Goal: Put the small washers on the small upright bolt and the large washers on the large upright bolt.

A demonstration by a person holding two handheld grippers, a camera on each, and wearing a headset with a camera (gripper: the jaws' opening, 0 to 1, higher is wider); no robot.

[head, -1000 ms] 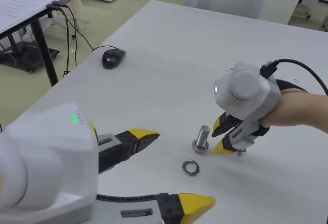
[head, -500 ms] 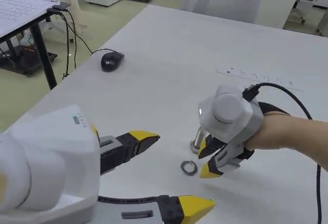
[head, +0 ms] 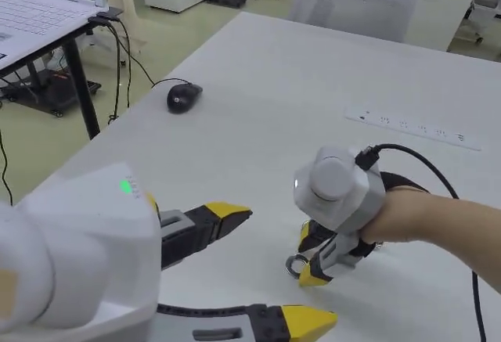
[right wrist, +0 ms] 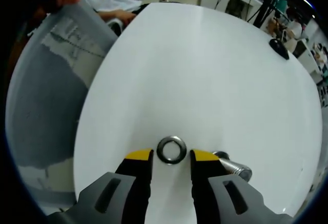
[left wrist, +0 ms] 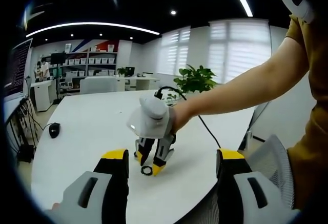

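The head view looks forward and down from the near side of the white table point(head: 258, 84), with the left gripper point(head: 279, 266) big at its bottom corner and the right gripper point(head: 308, 257) a little further out. The left gripper view sits low, facing across the table at the right gripper from middling range, with the windows point(left wrist: 225, 49) behind it. The right gripper view hangs close over the table, looking down past its own jaws; all three share the washer point(head: 296, 264) and the mouse point(head: 184, 97).

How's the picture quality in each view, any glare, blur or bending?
Head view: even light, sharp, faint shadow under the right gripper. Left gripper view: fisheye bends the ceiling lights; windows glare. Right gripper view: table edge bows; washer sharp.
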